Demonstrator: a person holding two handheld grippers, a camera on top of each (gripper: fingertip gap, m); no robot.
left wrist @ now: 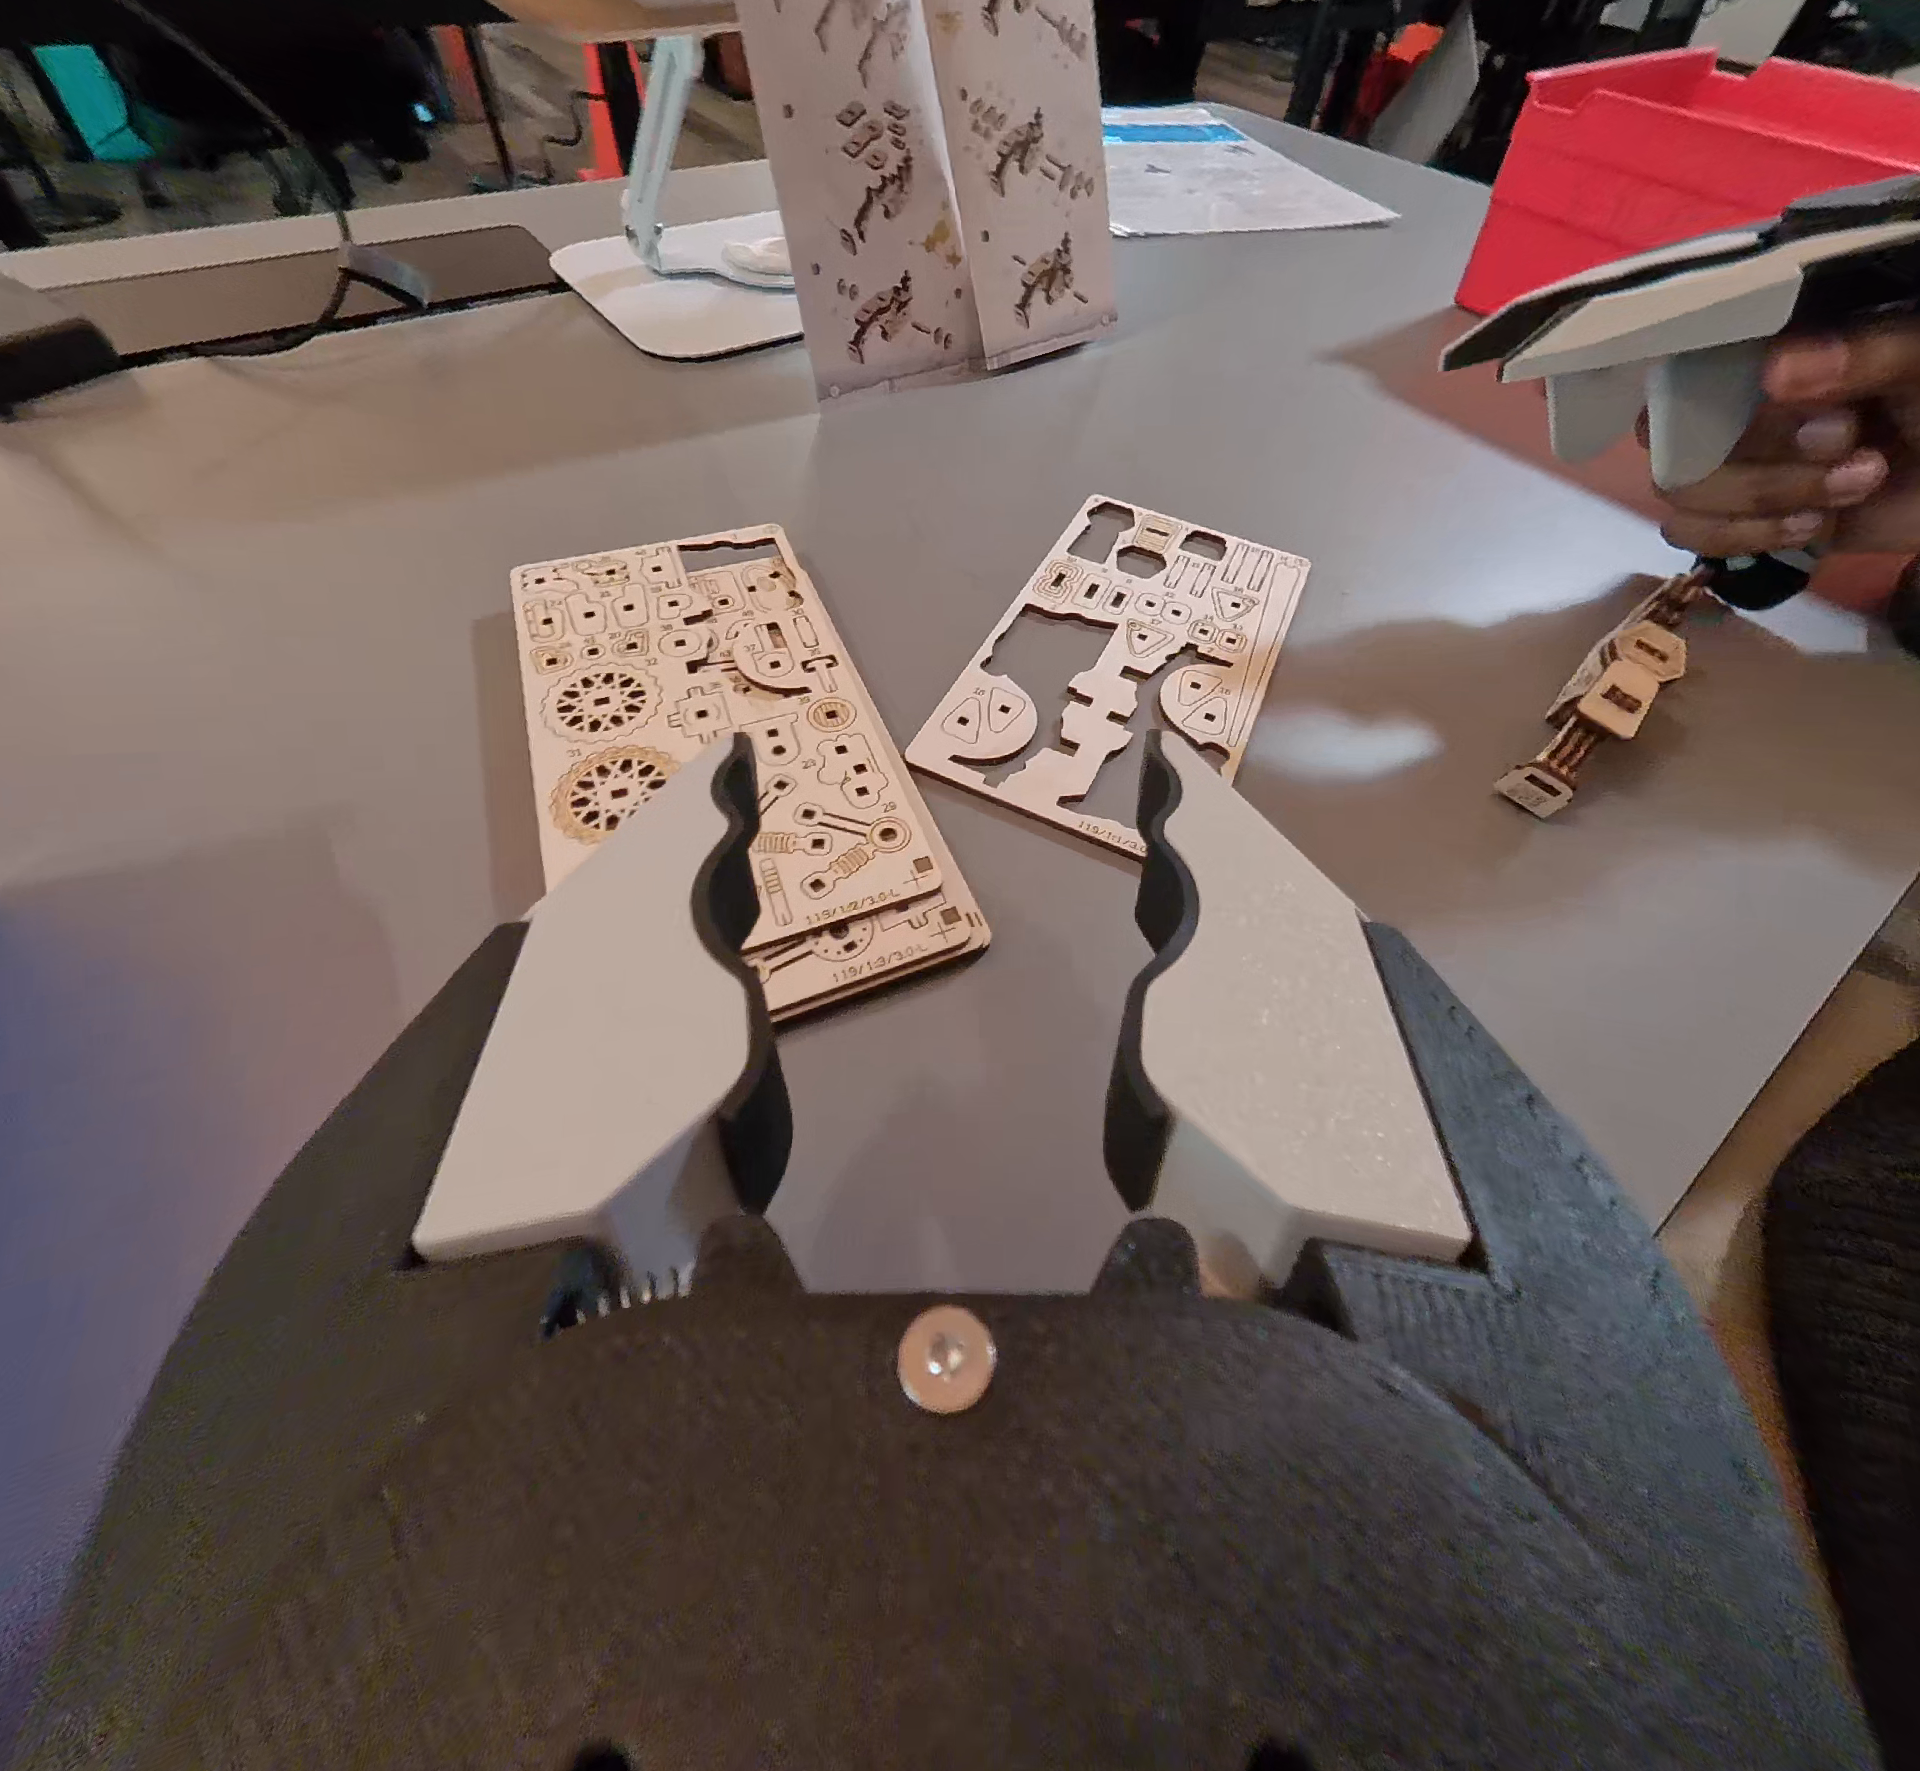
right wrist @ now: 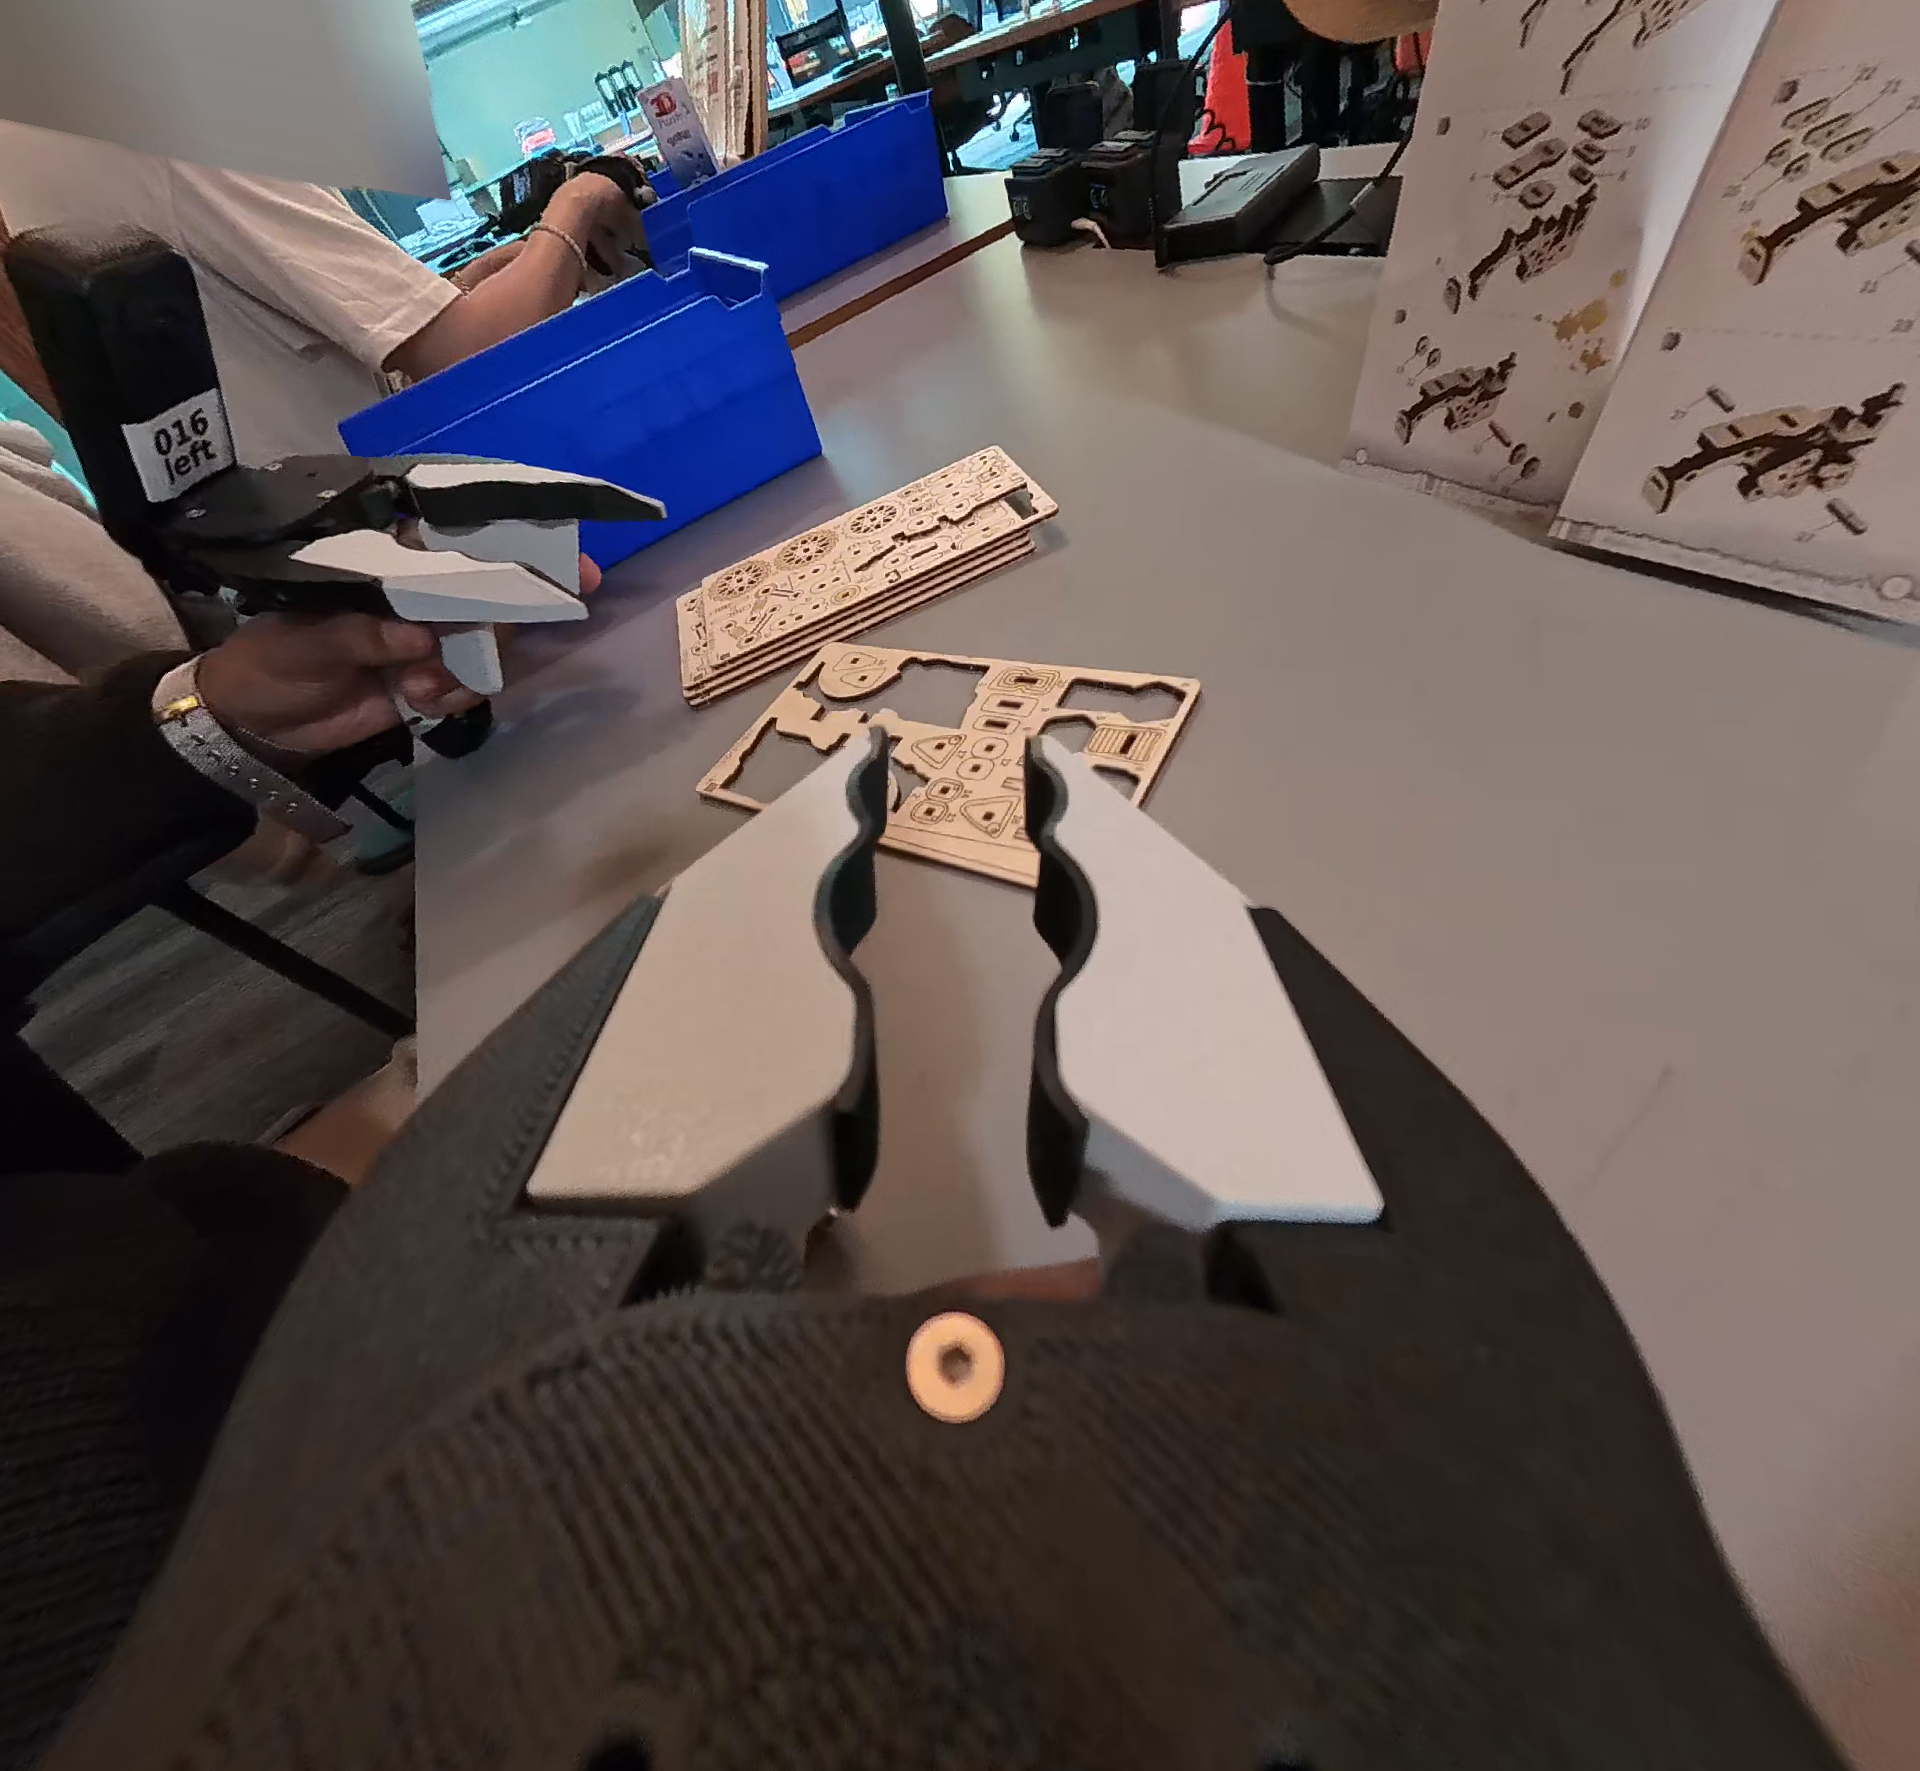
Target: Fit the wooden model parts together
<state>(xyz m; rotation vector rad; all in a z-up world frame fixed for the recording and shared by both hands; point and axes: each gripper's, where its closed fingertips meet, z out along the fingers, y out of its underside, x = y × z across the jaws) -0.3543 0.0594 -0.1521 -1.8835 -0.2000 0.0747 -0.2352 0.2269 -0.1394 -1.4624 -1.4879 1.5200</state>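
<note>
A stack of laser-cut wooden sheets [left wrist: 665,682] lies on the grey table [left wrist: 260,599]. A single sheet [left wrist: 1164,641] with several parts punched out lies to its right. A partly built wooden model [left wrist: 1610,693] lies further right, under the hand holding the right gripper [left wrist: 1475,362]. My left gripper [left wrist: 948,755] is open and empty, hovering over the near ends of both sheets. In the right wrist view my right gripper [right wrist: 956,750] is open with a narrower gap, empty, above the single sheet [right wrist: 1091,713]. The stack [right wrist: 862,578] and the left gripper [right wrist: 623,558] show beyond.
Folded instruction sheets [left wrist: 935,142] stand upright at the back of the table and also show in the right wrist view [right wrist: 1662,267]. A red bin [left wrist: 1662,163] sits back right. Blue bins [right wrist: 623,391] stand past the stack. The table's right edge [left wrist: 1787,1046] is close. Another person works beyond the blue bins.
</note>
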